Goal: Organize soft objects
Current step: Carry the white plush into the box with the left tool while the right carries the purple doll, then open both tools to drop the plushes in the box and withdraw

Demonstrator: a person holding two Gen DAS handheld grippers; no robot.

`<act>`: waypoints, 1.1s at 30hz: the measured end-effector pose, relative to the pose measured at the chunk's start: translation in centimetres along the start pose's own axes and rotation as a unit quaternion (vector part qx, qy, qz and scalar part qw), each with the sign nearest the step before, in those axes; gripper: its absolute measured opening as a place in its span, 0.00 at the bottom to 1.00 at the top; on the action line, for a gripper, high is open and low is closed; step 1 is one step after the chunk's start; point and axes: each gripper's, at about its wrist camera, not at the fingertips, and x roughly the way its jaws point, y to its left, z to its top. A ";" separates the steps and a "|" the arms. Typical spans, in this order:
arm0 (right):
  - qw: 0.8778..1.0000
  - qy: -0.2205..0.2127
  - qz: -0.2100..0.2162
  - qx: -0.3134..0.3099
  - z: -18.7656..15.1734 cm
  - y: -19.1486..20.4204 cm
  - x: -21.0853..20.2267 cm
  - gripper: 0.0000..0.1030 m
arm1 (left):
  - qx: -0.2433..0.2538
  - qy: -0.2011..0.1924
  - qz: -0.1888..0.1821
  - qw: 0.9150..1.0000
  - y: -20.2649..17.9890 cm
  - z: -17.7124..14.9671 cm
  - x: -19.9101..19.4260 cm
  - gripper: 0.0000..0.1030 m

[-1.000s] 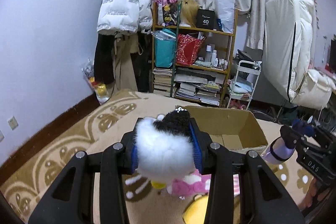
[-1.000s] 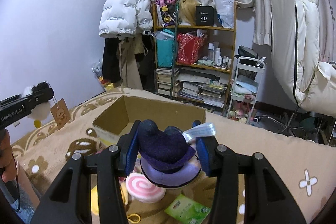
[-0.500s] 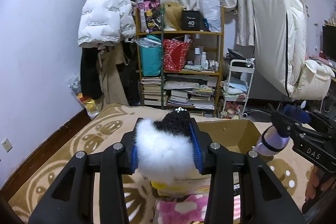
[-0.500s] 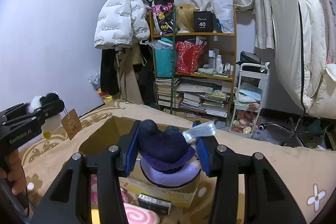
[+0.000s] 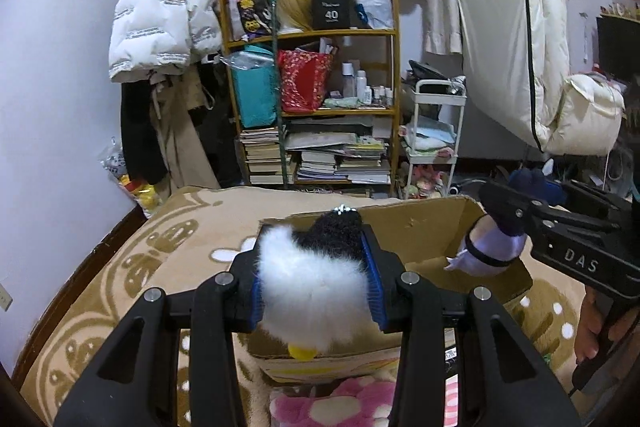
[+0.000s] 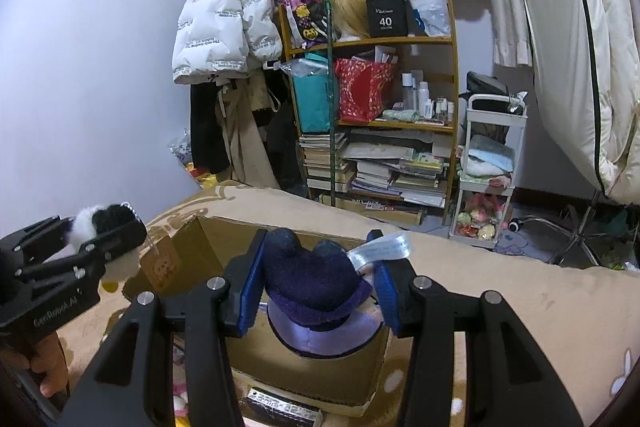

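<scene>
Your left hand-held gripper [image 5: 316, 283] pinches a fluffy black-and-white plush [image 5: 312, 291] at lower centre; your right hand-held gripper [image 6: 316, 287] pinches a purple plush [image 6: 316, 291]. You hold both over the open cardboard box [image 5: 432, 227], seemingly ready to drop them in.

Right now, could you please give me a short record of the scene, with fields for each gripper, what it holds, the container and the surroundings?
left gripper: shut on the white and black plush, held over the near edge of the box
right gripper: shut on the purple plush, also over the box
container: open cardboard box on the patterned beige blanket
box contents: cannot tell, the plush toys hide the inside
not yet packed: pink plush lying in front of the box
background: bookshelf, white jacket
</scene>
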 end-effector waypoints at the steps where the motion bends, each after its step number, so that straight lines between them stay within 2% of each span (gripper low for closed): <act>1: 1.000 0.002 0.002 0.003 0.1 -0.2 0.2 0.50 | 0.003 0.002 -0.002 1.000 -0.2 -0.1 0.2 0.38; 10: 0.999 0.017 0.025 0.029 -0.4 -1.3 1.2 0.53 | -0.009 0.036 -0.022 0.999 -0.6 -0.7 2.4 0.39; 14: 0.997 0.035 0.047 0.053 -0.9 -1.6 1.9 0.56 | 0.001 0.073 -0.003 0.997 -0.8 -1.0 3.6 0.40; 16: 0.997 0.046 0.040 0.047 -1.3 -1.5 2.4 0.56 | -0.003 0.085 -0.005 0.996 -0.6 -1.2 3.9 0.41; 18: 0.997 0.056 0.036 0.043 -1.7 -1.5 2.7 0.57 | -0.012 0.089 -0.006 0.996 -0.4 -1.4 4.0 0.54; 20: 0.996 0.067 0.039 0.046 -1.9 -1.5 2.9 0.57 | -0.014 0.092 -0.005 0.996 -0.2 -1.4 4.0 0.58; 22: 0.996 0.068 0.041 0.044 -2.1 -1.4 2.9 0.58 | -0.017 0.097 0.002 0.995 -0.1 -1.5 3.9 0.65; 25: 0.996 0.064 0.044 0.040 -2.1 -1.2 2.5 0.63 | -0.024 0.096 0.013 0.995 0.3 -1.6 3.6 0.72; 27: 0.997 0.057 0.042 0.039 -1.9 -1.1 2.0 0.72 | -0.029 0.099 0.019 0.995 0.7 -1.6 3.4 0.80; 33: 0.997 0.051 0.027 0.046 -1.5 -1.0 0.5 0.92 | -0.040 0.097 0.021 0.994 1.4 -1.4 1.7 0.95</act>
